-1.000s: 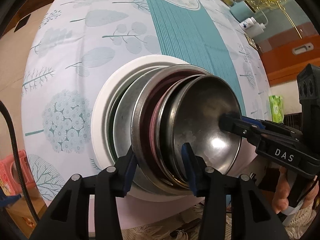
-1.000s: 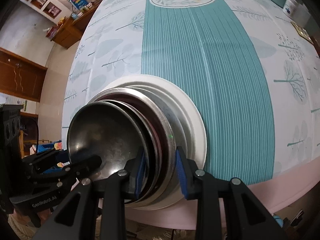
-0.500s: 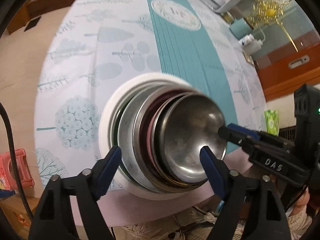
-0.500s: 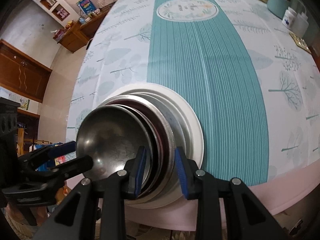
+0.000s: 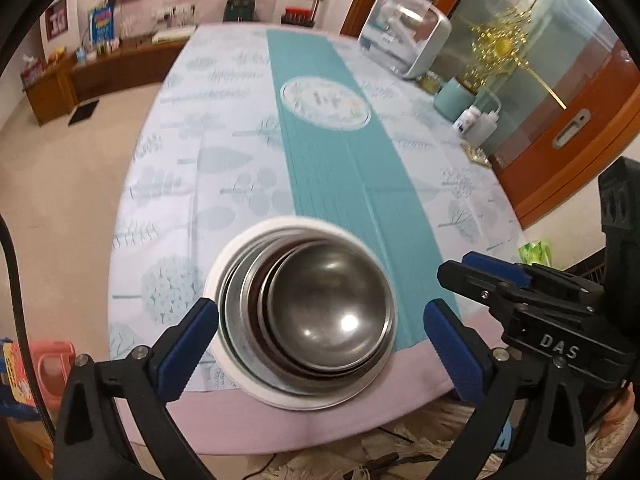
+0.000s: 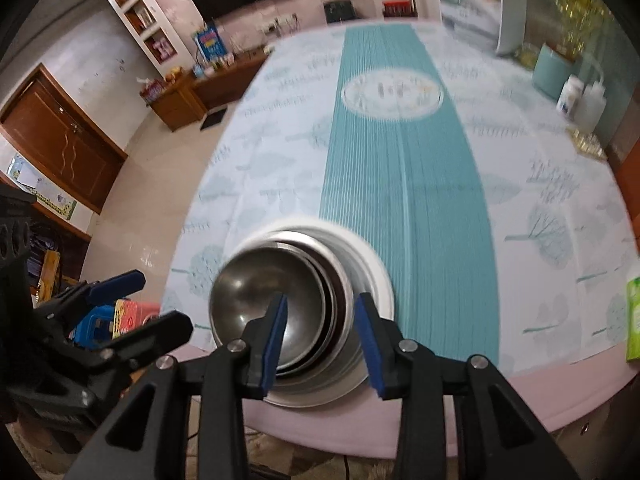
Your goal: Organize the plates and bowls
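A stack of dishes stands near the table's front edge: a steel bowl (image 5: 328, 312) on top, nested in darker and steel bowls, on a white plate (image 5: 224, 264) at the bottom. It also shows in the right wrist view (image 6: 248, 292). My left gripper (image 5: 320, 332) is open wide, above and in front of the stack, its fingers either side, not touching. My right gripper (image 6: 320, 336) is open, above the stack's near right side, and holds nothing. It shows at the right of the left wrist view (image 5: 460, 272).
The table carries a leaf-print cloth with a teal runner (image 5: 340, 160). At the far right stand a clear-lidded appliance (image 5: 404, 40), a teal canister (image 5: 454, 96) and white bottles (image 5: 476, 118). A green packet (image 6: 632, 320) lies at the right edge. A red stool (image 5: 52, 372) stands below left.
Both grippers let go of the stack and pulled up and back from it. The left gripper opened wide, the right opened wider. The stack stayed on the table.
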Action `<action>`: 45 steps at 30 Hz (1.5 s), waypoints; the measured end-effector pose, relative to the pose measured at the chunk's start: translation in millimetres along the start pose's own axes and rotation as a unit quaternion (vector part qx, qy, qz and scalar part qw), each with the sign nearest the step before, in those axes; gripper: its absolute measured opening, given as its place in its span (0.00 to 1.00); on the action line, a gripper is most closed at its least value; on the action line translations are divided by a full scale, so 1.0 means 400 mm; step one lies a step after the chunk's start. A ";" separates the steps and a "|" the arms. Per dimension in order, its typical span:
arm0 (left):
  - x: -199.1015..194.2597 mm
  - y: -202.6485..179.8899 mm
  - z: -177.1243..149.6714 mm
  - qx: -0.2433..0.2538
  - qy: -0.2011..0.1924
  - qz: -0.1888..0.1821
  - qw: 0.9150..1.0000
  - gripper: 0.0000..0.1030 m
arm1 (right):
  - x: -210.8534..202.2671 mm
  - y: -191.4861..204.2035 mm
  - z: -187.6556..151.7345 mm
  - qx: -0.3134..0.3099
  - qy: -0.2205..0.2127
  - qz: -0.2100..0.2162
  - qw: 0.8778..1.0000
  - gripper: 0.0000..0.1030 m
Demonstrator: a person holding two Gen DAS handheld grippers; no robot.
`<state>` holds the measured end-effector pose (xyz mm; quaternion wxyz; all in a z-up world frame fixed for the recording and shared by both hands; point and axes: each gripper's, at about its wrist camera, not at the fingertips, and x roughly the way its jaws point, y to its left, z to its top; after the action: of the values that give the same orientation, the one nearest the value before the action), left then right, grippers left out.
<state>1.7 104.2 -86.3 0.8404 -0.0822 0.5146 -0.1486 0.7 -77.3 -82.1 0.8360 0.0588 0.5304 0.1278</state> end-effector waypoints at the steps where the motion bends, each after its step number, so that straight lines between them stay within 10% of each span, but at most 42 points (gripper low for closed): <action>1: -0.009 -0.010 -0.001 0.000 -0.004 0.002 1.000 0.99 | -0.020 0.002 0.003 -0.002 -0.011 -0.001 1.000 0.44; 45: -0.197 -0.200 0.005 -0.019 -0.115 0.152 0.982 0.99 | -0.250 -0.022 -0.004 -0.035 -0.140 -0.078 0.986 0.53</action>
<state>-43.4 55.0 4.0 0.9049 -0.0355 0.4242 0.0006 -39.9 -113.3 2.5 0.9110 0.0058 0.4061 0.0715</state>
